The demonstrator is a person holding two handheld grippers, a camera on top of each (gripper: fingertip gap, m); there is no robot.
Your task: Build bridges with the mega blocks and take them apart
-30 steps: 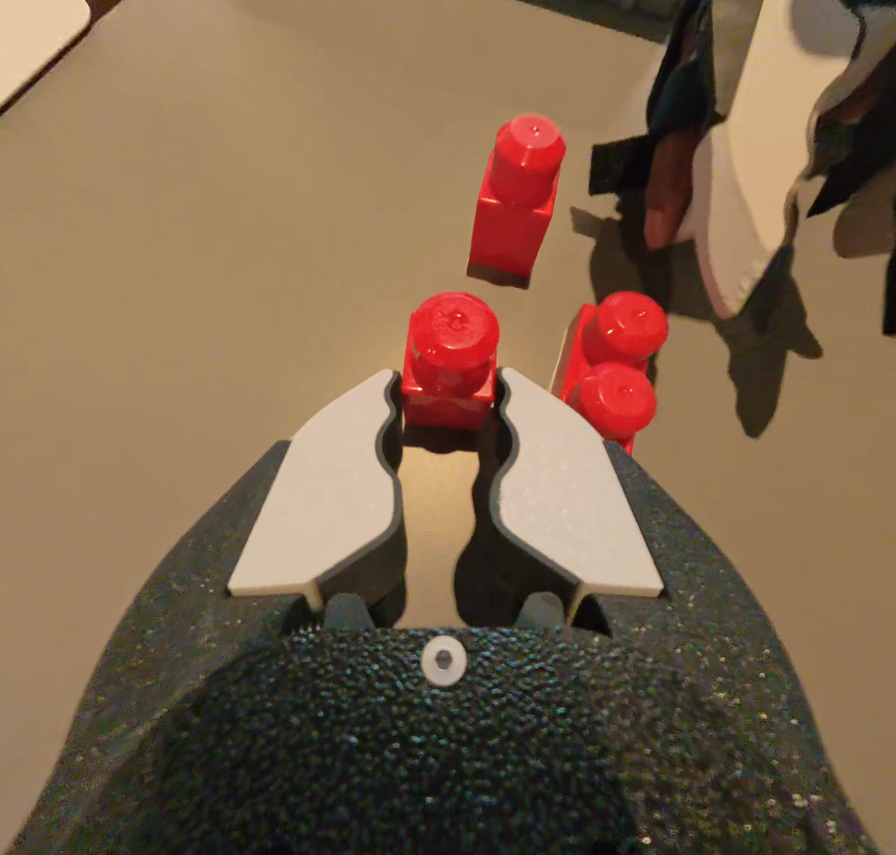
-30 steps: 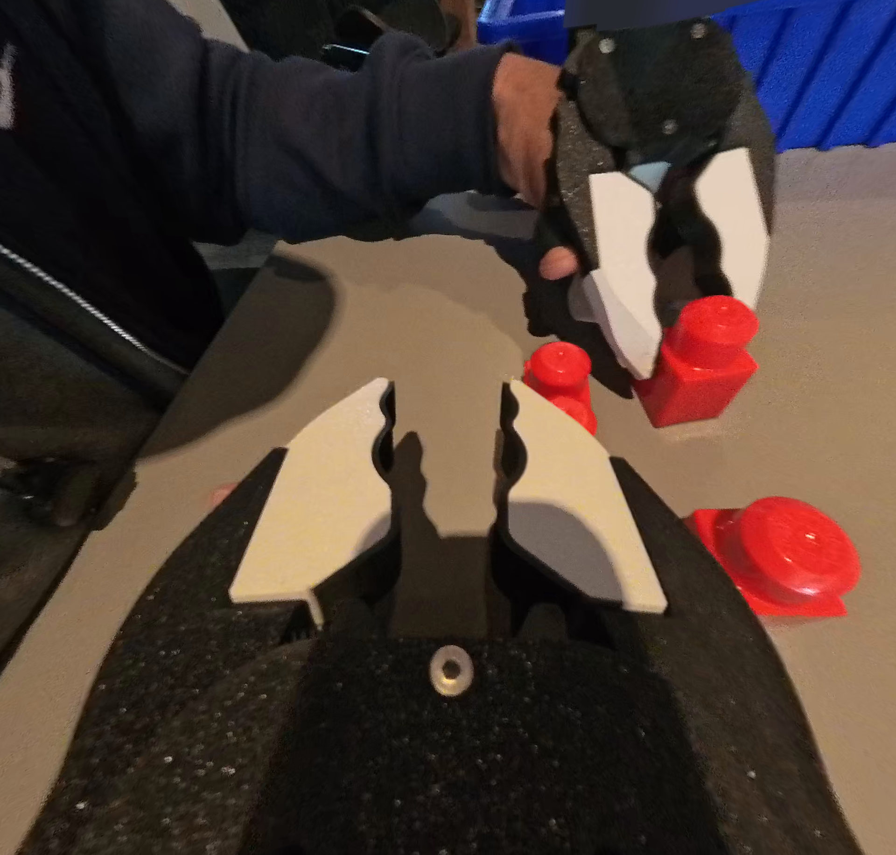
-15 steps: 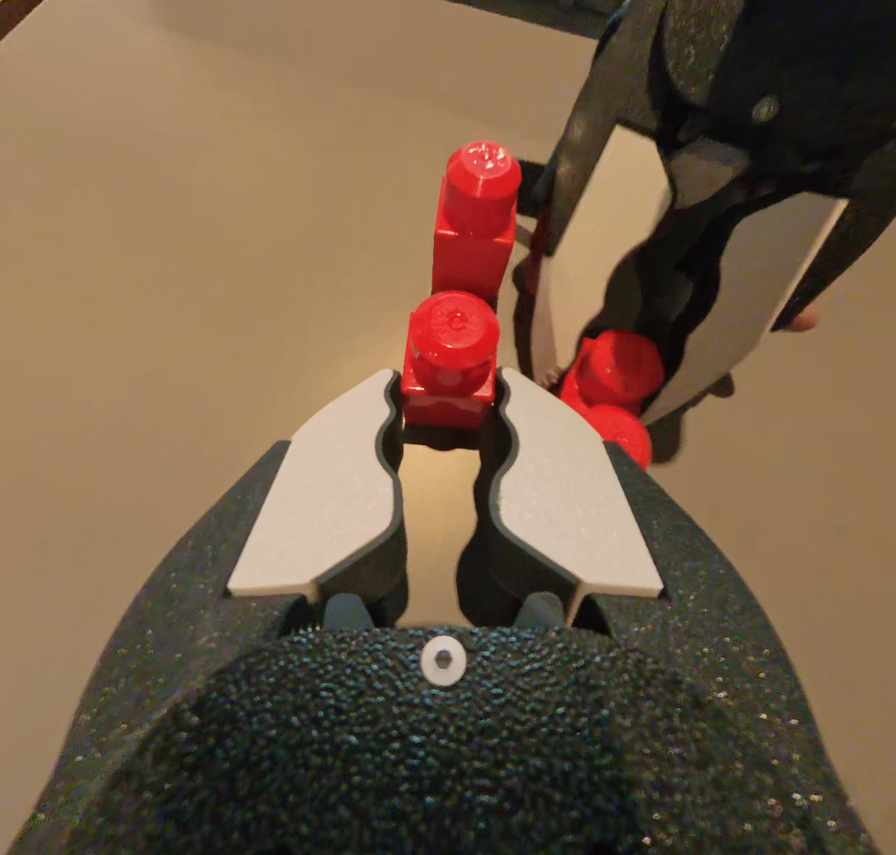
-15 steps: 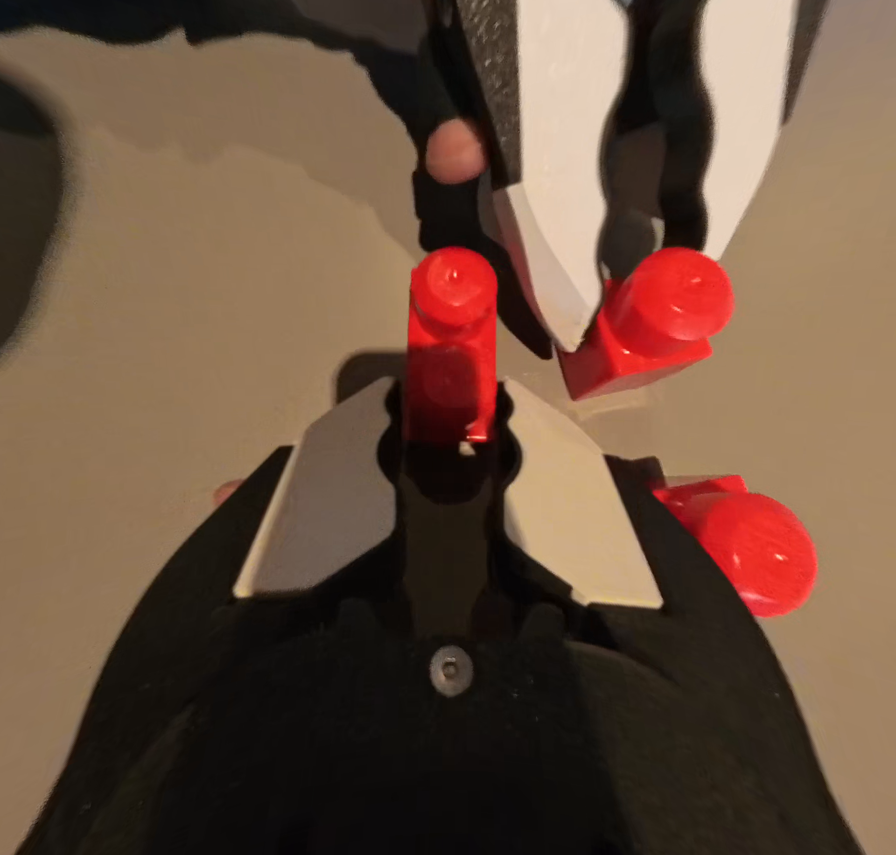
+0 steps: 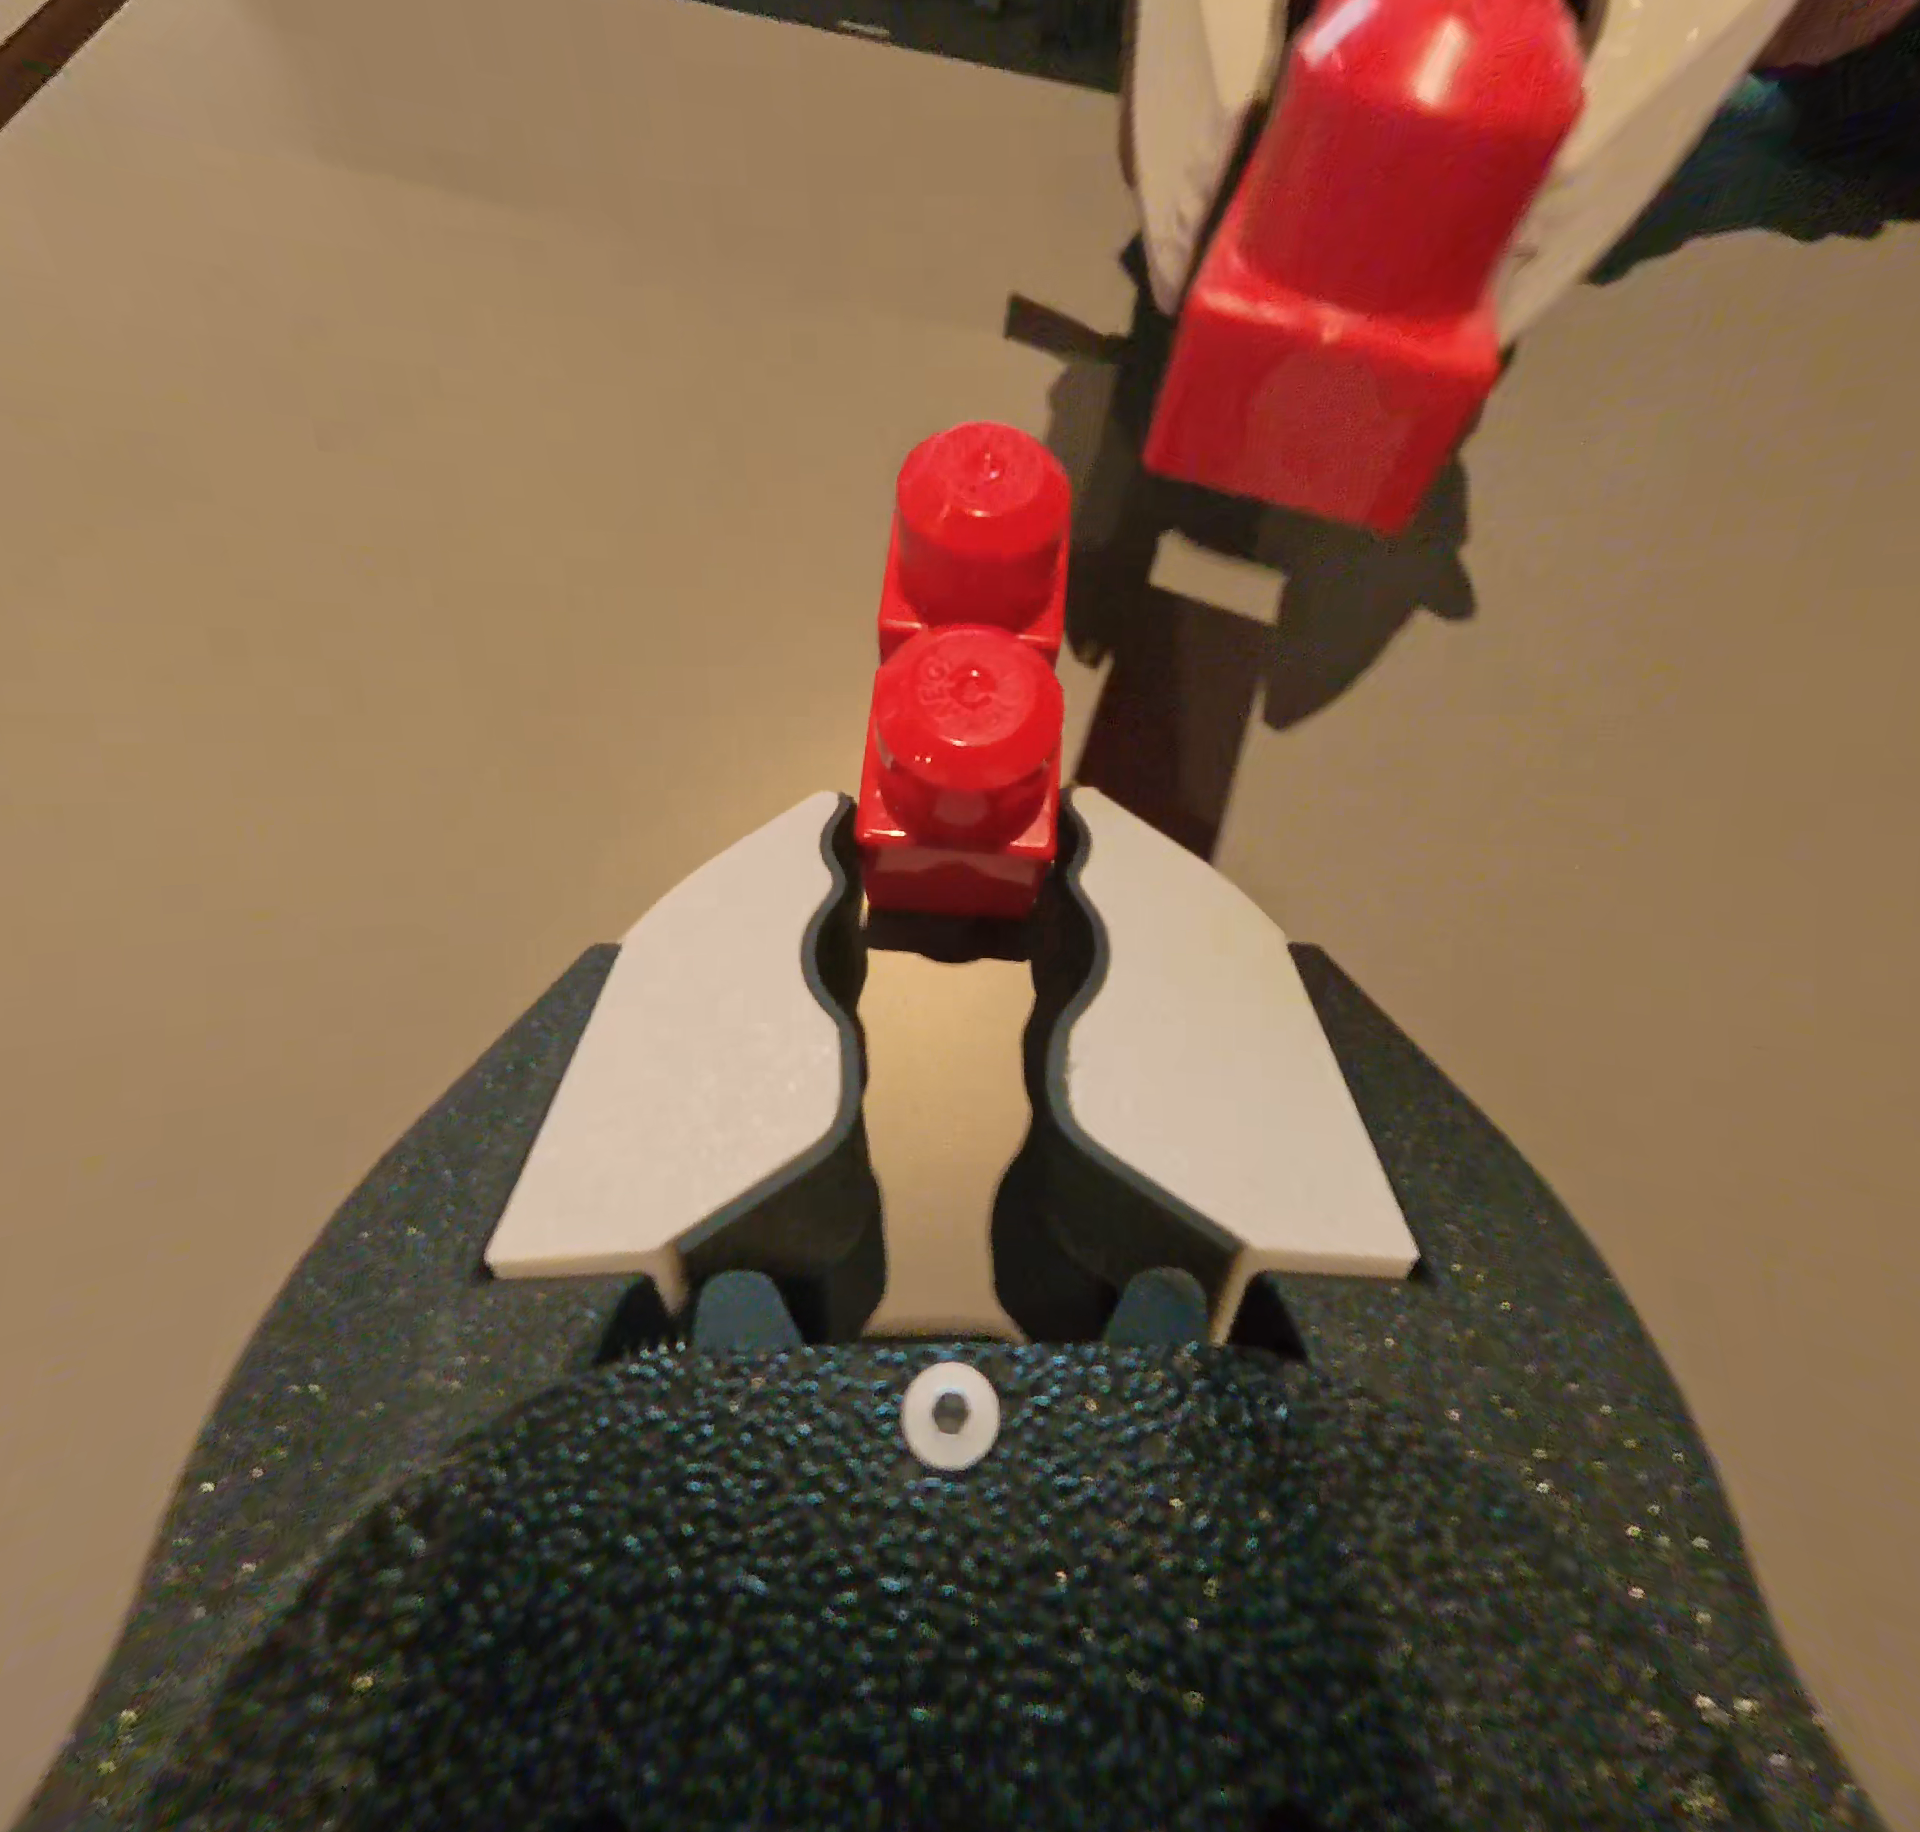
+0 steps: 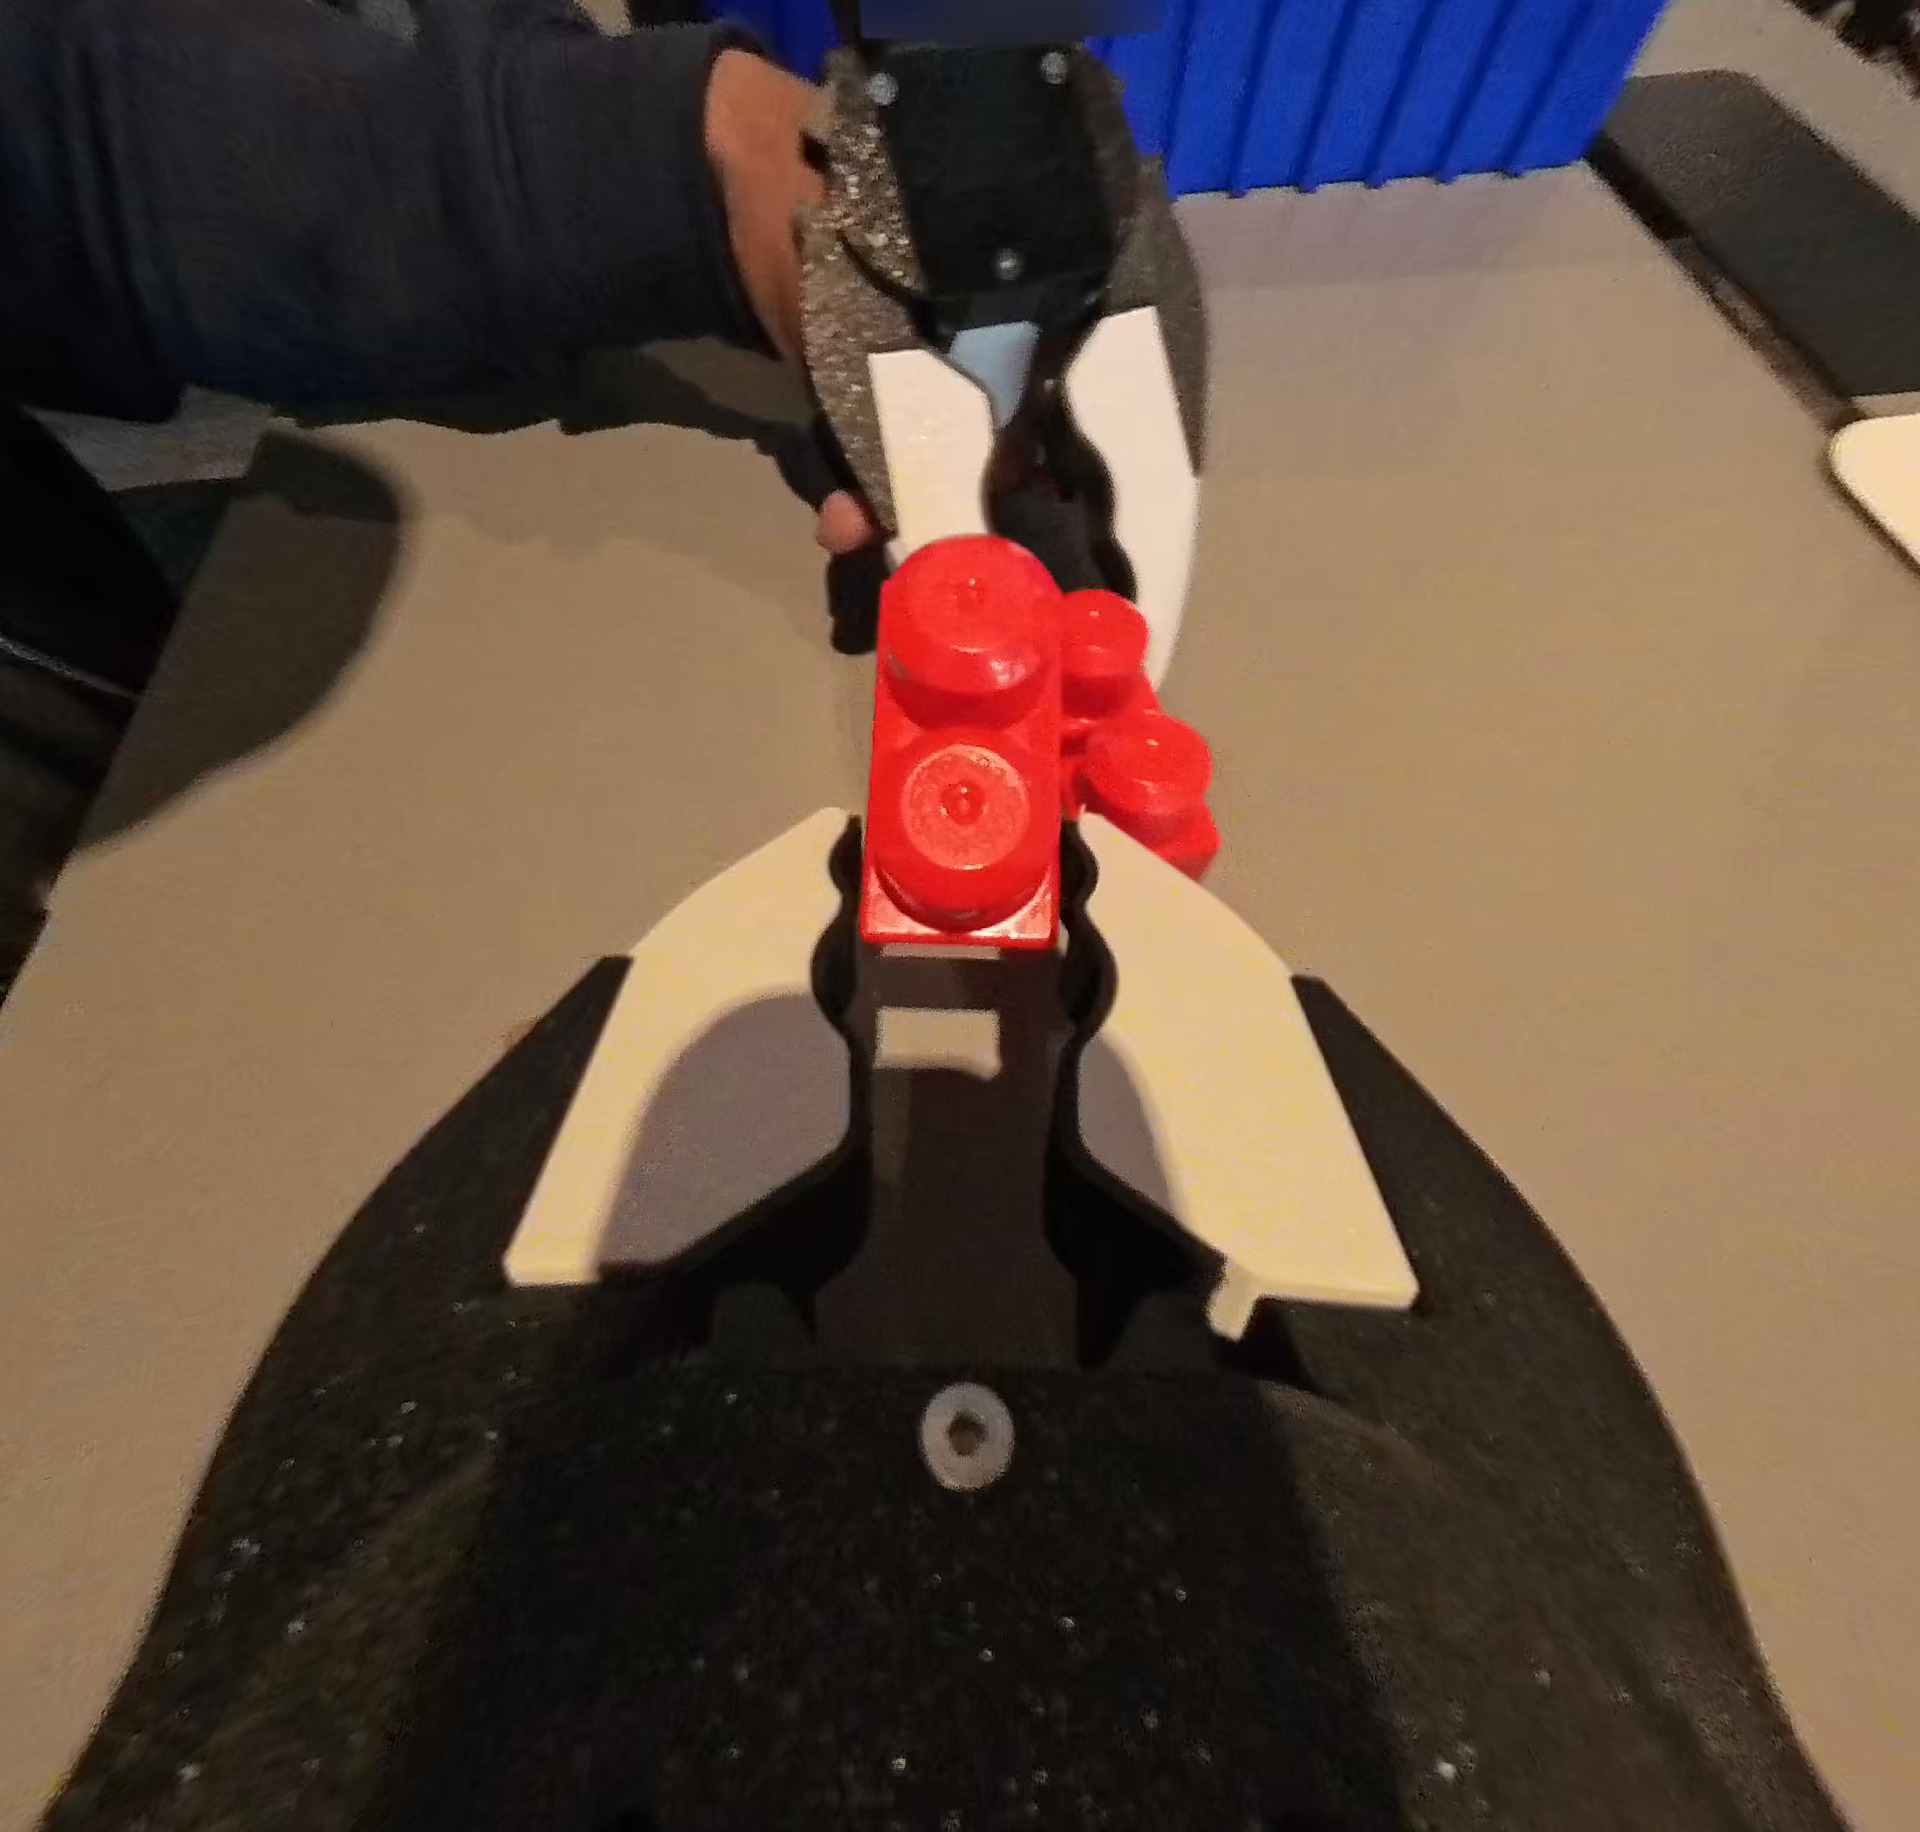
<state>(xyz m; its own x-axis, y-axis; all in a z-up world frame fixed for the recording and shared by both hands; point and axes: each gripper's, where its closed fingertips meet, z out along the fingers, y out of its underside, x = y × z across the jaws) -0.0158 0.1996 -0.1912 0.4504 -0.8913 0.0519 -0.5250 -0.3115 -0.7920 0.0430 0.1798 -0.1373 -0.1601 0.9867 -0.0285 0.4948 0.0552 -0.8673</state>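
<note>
Gripping a single-stud red block (image 5: pixel 951 826) by its base, the left claw (image 5: pixel 956 847) sits low over the tan counter (image 5: pixel 416 535), fingers pinched on the block's two sides. Left wrist view: a second single-stud red block (image 5: pixel 977 556) stands on the counter directly beyond the held one, seemingly touching it. Upper right of that view: the right claw (image 5: pixel 1351 172) comes in from above, clenched on a two-stud red block (image 5: pixel 1340 265) held clear of the counter, one stud showing, its shadow falling beneath it. Only this view shows that block lifted off the surface. Right wrist view: the right claw (image 6: pixel 961 847) grasps the two-stud block (image 6: pixel 961 774), both studs visible in a line running away from the camera. Just right of it and lower, the two single blocks (image 6: pixel 1138 733) sit side by side, the left claw (image 6: pixel 1091 629) reaching down to them from the far side; its grip on the block is mostly hidden here behind the two-stud block. Only this view shows a hand (image 6: pixel 764 203) and dark sleeve (image 6: pixel 364 203) on the left claw's handle, a blue ribbed bin (image 6: pixel 1351 47) at the counter's far edge, and a dark pad (image 6: pixel 1777 224) off right.
</note>
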